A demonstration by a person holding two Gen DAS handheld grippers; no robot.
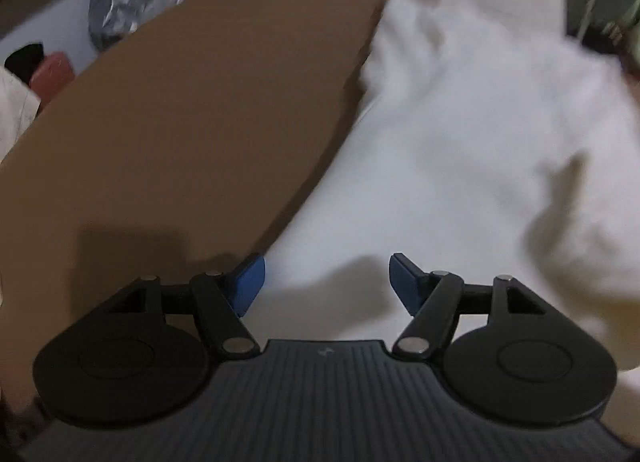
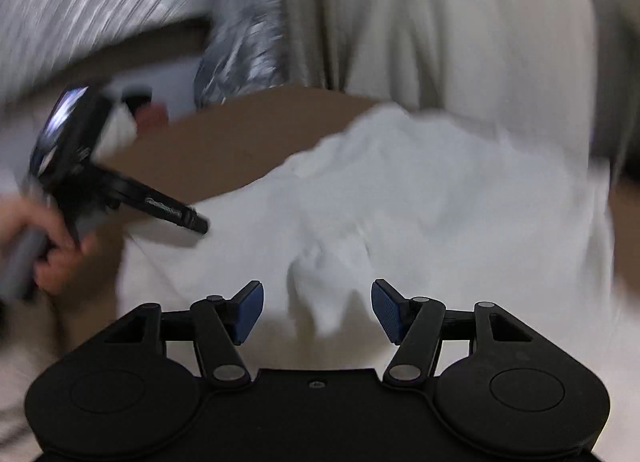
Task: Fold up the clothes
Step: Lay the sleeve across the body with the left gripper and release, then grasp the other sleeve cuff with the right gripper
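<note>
Surface: a brown board [image 1: 192,110] carries the work; everything below is placed against it.
Garment: a white garment [image 1: 460,166] lies crumpled over the board's right part, its left edge running diagonally from the near side up to the far side. Which kind of garment it is cannot be told through the blur.
Key relation: the cloth sits ahead of both tools and under them; its long run appears to go near to far.
Left gripper [image 1: 327,282]: jaws apart, empty, straddling the garment's near left edge where it meets bare board.
Right gripper [image 2: 317,308]: jaws apart, empty, over a raised fold mid-cloth.
Nearer tool: likely the left for the edge, the right for the middle.
View difference: only the right wrist view shows the left tool from outside, hand-held, nose on the left edge; the left wrist view shows more bare board.
</note>
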